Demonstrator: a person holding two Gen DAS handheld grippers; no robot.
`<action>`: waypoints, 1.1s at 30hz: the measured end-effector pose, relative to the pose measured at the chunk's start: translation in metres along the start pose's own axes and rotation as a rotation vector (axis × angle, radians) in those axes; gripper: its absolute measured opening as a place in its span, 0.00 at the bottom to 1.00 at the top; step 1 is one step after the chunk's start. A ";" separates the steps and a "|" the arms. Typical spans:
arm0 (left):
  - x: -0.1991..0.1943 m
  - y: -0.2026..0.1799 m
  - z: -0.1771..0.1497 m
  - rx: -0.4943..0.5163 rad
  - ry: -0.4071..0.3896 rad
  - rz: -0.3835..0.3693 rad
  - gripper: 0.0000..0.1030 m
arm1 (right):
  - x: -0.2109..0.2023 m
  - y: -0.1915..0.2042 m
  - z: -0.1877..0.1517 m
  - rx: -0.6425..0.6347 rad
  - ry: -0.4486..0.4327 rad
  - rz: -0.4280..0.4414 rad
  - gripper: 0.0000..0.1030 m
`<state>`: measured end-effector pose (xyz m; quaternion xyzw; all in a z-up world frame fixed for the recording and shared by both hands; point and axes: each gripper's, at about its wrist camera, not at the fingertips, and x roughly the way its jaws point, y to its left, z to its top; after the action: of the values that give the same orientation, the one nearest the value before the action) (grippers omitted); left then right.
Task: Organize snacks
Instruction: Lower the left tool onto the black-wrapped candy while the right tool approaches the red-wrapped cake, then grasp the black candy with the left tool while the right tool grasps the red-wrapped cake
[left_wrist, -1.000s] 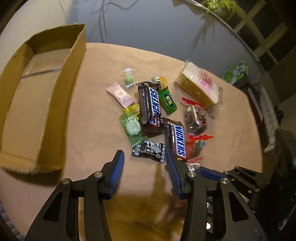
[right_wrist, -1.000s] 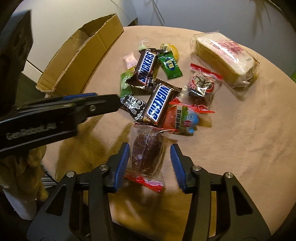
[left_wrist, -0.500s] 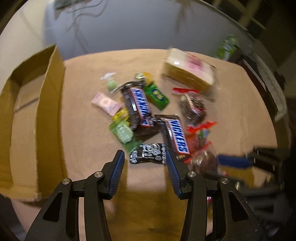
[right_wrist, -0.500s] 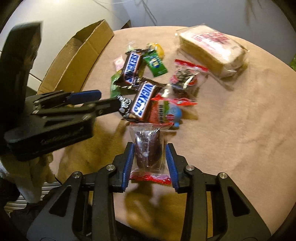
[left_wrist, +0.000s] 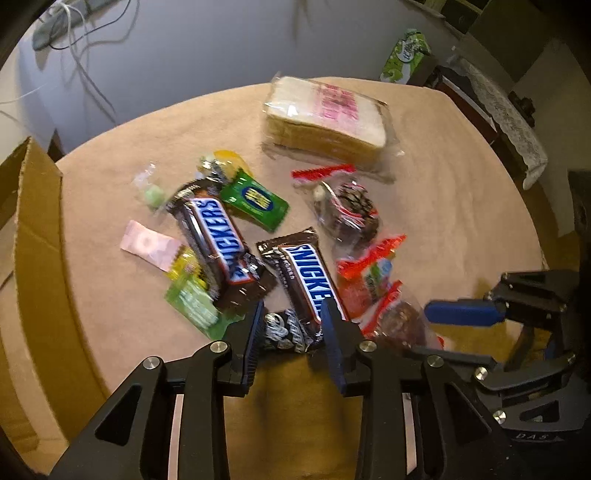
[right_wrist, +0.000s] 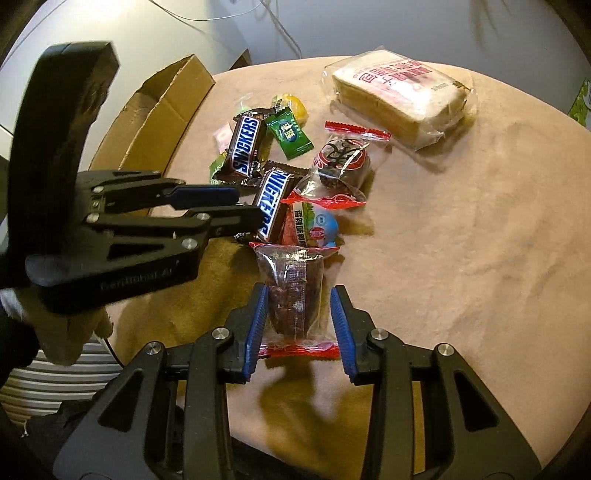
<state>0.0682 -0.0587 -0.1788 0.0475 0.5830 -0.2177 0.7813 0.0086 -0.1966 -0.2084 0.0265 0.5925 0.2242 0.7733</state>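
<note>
Snacks lie heaped on a beige round table (left_wrist: 461, 192). My left gripper (left_wrist: 292, 314) points down at a small black-and-white candy (left_wrist: 288, 332). Its jaws are closing with the candy between them, and the pads are not clearly pressing. This candy lies against the nearer Snickers bar (left_wrist: 310, 280); a second Snickers bar (left_wrist: 216, 236) lies beyond. My right gripper (right_wrist: 301, 295) is shut on a clear packet with red ends and a dark brown snack (right_wrist: 293, 284) near the table's front edge. In the right wrist view the left gripper (right_wrist: 245, 206) reaches in from the left.
An open cardboard box (left_wrist: 33, 229) stands at the table's left edge. A bagged loaf of sliced bread (left_wrist: 325, 118) lies at the back. Green, pink and red-trimmed sweets surround the bars. A green carton (left_wrist: 404, 55) stands off the table behind.
My left gripper moved in over the black-and-white candy, rolled, and narrowed its jaws around it. The right gripper's jaws closed onto the dark brown snack packet and have stayed there.
</note>
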 end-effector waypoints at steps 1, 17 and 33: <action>-0.001 0.003 -0.001 -0.002 0.001 -0.008 0.31 | 0.000 0.001 0.000 -0.001 0.002 0.002 0.36; -0.004 -0.007 -0.034 0.162 0.070 0.067 0.29 | 0.006 0.005 0.001 -0.026 0.020 0.000 0.36; 0.015 -0.030 -0.002 0.203 0.041 0.076 0.39 | 0.022 0.006 0.006 -0.035 0.055 0.023 0.46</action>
<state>0.0582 -0.0892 -0.1878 0.1529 0.5718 -0.2448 0.7680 0.0166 -0.1816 -0.2243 0.0138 0.6090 0.2442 0.7545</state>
